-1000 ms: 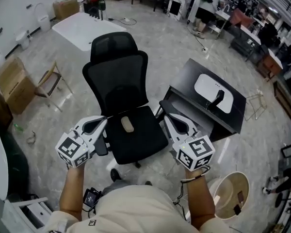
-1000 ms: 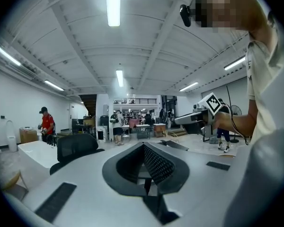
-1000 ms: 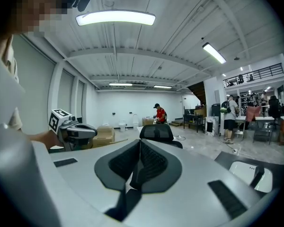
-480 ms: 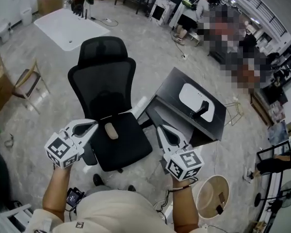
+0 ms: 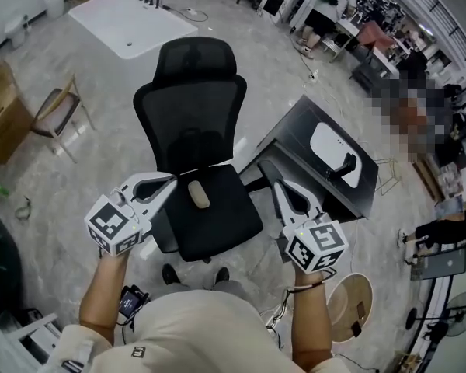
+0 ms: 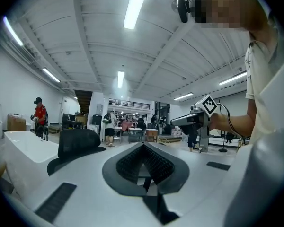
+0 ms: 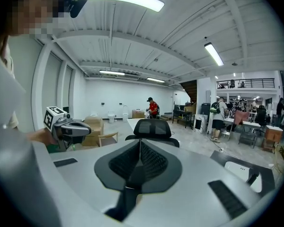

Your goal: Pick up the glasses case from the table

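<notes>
A low black table stands to the right of a black office chair. On the table lies a white pad with a dark elongated object on it; I cannot tell whether that is the glasses case. A small beige oval object rests on the chair seat. My left gripper hovers over the seat's left edge, shut and empty. Above the gap between seat and table, my right gripper is also shut and empty. The right gripper view shows the chair ahead and the table at right.
A white table stands behind the chair. At far left are a wooden chair and a cardboard box. A round bin sits by my right side. Several people and desks fill the back of the room.
Both grippers have travelled across the room with the person, keeping their spacing. The chair and table now sit slightly differently under them. Both pairs of jaws stayed shut.
</notes>
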`<state>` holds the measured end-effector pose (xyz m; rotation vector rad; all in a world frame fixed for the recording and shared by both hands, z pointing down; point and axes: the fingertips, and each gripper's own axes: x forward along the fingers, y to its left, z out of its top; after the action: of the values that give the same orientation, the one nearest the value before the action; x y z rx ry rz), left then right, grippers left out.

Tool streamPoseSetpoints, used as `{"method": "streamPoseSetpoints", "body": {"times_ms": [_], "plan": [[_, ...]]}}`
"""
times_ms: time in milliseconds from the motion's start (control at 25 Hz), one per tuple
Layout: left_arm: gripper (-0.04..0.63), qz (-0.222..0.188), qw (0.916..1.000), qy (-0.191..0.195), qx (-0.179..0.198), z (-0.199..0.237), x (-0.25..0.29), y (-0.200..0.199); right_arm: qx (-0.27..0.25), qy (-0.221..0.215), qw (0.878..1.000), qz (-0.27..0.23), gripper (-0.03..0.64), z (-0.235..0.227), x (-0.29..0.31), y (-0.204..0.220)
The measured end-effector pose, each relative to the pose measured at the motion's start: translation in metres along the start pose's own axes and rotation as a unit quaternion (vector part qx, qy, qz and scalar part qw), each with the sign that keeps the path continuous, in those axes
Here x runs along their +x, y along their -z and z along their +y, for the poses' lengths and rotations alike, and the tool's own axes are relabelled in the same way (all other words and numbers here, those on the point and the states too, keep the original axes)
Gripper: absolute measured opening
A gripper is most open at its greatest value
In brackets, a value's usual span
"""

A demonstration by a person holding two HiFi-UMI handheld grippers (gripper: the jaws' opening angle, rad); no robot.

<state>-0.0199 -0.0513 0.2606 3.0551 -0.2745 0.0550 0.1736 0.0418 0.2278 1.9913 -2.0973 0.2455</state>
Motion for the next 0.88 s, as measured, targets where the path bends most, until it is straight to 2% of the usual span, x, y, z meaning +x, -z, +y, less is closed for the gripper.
{"method": "streamPoseSetpoints", "body": {"times_ms": [200, 480, 640, 880], "plan": [[0.012, 0.011, 0.9992, -0.038, -0.009, 0.023, -0.019, 0.015, -0.002, -0.041, 0.999, 0.009, 0.025, 0.013, 0.043, 0.005], [0.012, 0.034, 0.9952, -0.091, -0.015, 0.050, -0.015, 0.029, 0.008, -0.099, 0.995, 0.021, 0.025, 0.002, 0.107, 0.020], [0.014, 0.043, 0.9898, -0.134, -0.024, 0.066, -0.016, 0.029, 0.007, -0.145, 0.989, 0.029, 0.025, 0.001, 0.149, 0.017], [0.012, 0.048, 0.9820, -0.178, -0.042, 0.084, -0.005, 0.044, 0.000, -0.191, 0.980, 0.051, 0.025, -0.006, 0.197, 0.032]]}}
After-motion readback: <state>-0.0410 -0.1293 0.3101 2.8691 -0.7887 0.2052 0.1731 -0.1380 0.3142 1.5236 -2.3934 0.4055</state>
